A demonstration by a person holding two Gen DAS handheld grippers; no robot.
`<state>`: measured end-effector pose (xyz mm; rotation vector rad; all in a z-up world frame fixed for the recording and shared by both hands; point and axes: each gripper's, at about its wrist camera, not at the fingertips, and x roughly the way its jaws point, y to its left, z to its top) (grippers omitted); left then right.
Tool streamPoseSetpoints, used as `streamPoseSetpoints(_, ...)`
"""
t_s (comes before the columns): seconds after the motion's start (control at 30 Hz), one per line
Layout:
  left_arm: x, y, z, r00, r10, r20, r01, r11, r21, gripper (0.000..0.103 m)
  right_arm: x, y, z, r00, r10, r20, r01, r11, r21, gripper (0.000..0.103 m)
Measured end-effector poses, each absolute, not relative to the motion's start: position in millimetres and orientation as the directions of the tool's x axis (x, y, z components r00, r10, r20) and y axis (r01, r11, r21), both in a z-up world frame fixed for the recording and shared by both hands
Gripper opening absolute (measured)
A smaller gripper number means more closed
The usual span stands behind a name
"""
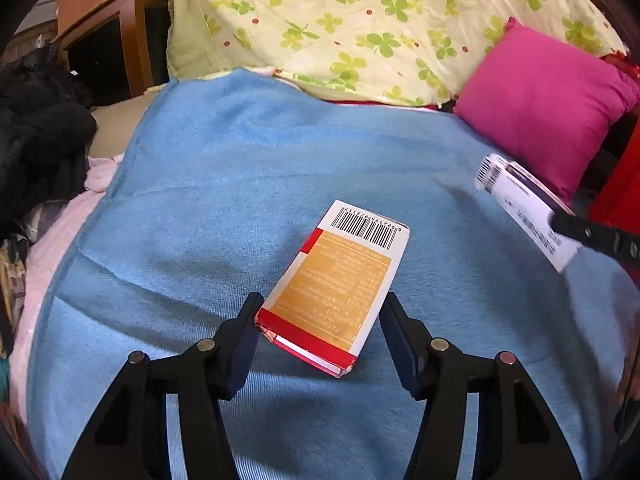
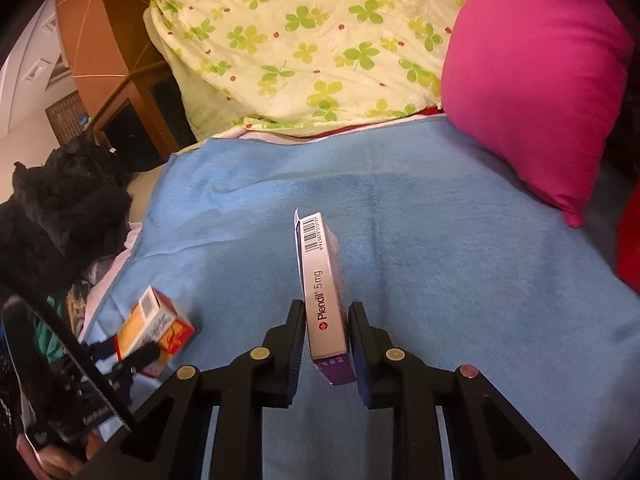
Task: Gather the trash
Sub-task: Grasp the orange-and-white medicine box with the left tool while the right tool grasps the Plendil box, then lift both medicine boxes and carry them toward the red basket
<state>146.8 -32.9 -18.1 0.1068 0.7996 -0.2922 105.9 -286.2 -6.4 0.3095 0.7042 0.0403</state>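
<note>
The left gripper [image 1: 320, 332] stands wide open, its fingers either side of the near end of a red and orange carton [image 1: 340, 284] lying flat on the blue blanket [image 1: 240, 184]; the left finger is touching or just beside the carton's corner, the right one apart from it. The right gripper [image 2: 326, 342] is closed on a white and purple Plendil box [image 2: 322, 292], held on edge above the blanket, barcode end pointing away. Farther back, a pink cushion [image 2: 536, 76] rests on the blanket's right side, beside a clover-print quilt [image 1: 360, 24]. Dark clothes [image 1: 36, 136] are piled to the left
</note>
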Motion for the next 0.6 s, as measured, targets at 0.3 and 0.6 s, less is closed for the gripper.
streamPoseSetpoints(0.3,66,-48,39,0.742,-0.227,-0.631,0.272,0.962,-0.026,0.061,13,-297,43,0.846,0.14,-0.514,0.053,0.938,0.344,0.024)
streamPoseSetpoints(0.6,-44,-76,64,0.825,-0.245,-0.509,0.281,0.96,-0.006,0.061,-109,-306,64,0.914,0.122,-0.387,0.027,0.934,0.357,0.024)
